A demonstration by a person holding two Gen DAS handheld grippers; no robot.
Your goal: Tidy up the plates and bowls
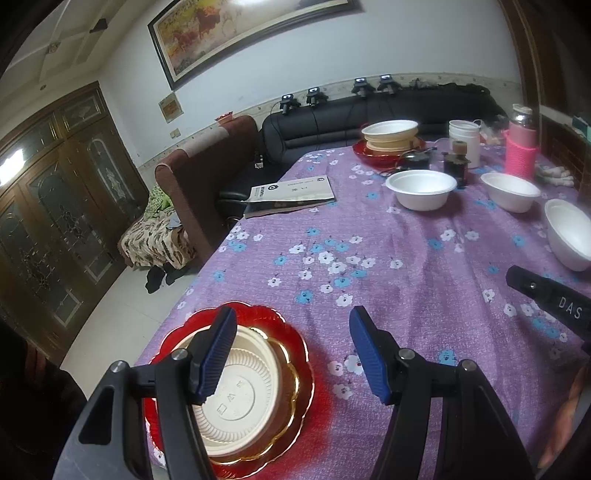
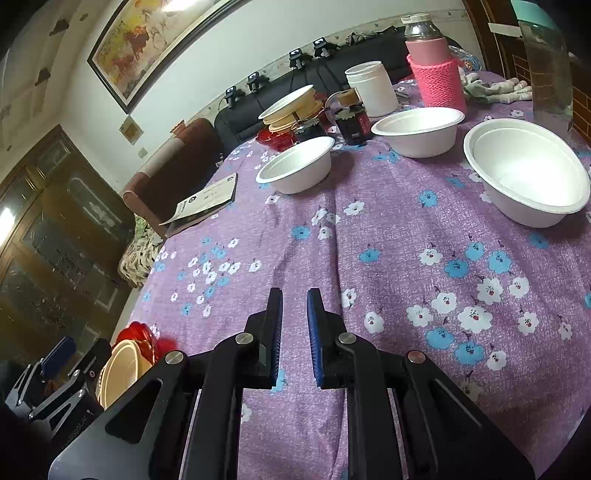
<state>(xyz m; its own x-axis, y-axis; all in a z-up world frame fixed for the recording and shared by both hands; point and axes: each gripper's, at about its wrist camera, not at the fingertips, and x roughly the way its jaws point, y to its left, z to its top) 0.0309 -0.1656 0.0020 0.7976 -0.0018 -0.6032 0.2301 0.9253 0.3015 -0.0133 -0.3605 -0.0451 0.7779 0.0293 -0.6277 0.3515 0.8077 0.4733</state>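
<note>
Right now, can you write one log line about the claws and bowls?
left claw: open, empty | right claw: shut, empty | white bowls: three loose | plate stack: near left claw

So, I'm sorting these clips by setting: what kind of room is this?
Most likely a home living or dining room: a black sofa along the wall, a large framed painting above it, and a table under a flowered purple cloth set with white bowls.

Near white bowl (image 1: pixel 570 236) cut by left-wrist view's right edge.
</note>
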